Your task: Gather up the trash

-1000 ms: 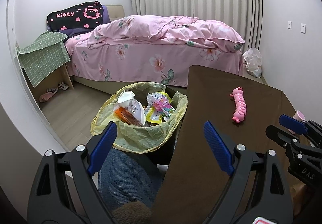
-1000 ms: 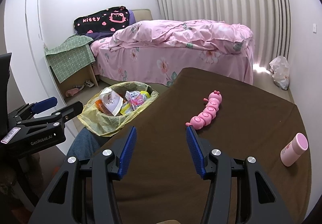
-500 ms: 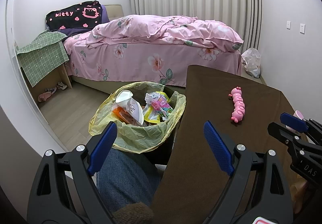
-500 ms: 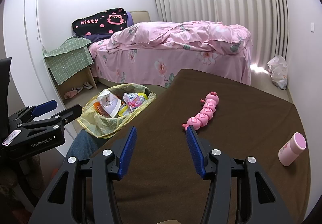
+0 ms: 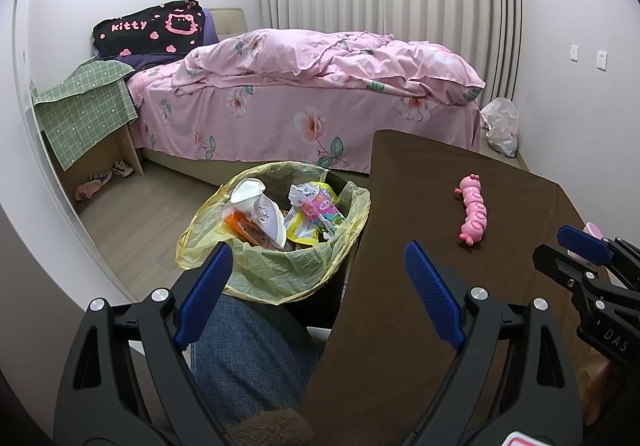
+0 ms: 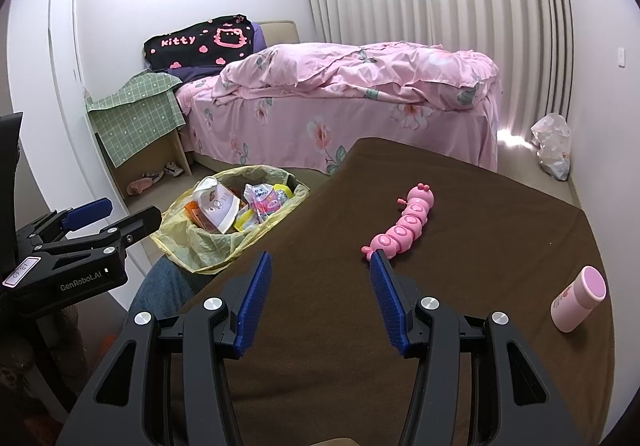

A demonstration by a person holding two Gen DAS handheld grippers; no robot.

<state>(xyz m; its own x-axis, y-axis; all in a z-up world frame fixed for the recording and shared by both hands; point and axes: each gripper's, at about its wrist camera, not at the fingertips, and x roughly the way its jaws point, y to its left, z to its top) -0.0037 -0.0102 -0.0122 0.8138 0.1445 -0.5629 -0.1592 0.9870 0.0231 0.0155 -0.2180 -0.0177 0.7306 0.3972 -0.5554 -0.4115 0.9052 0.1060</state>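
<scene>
A bin lined with a yellow bag [image 5: 280, 266] [image 6: 200, 242] stands on the floor left of the brown table [image 5: 400, 346] [image 6: 460, 326]; it holds several wrappers [image 5: 312, 213] [image 6: 262, 201] and a white carton [image 5: 260, 209] [image 6: 216, 205]. My left gripper [image 5: 316, 286] is open and empty, held over the bin's near rim and the table's left edge. My right gripper [image 6: 318, 290] is open and empty above the table. Each gripper shows at the edge of the other's view.
A pink caterpillar toy [image 6: 404, 226] [image 5: 472, 211] lies on the table ahead of the right gripper. A pink bottle [image 6: 578, 298] lies at the table's right. A bed with pink bedding [image 6: 340, 105], a green-clothed bedside stand [image 6: 136, 121] and a white plastic bag [image 6: 554, 145] are beyond. A denim-clad knee [image 5: 248, 358] is below.
Both grippers have drawn back and risen slightly, so the bin and table sit a little farther off. Both stay open and empty.
</scene>
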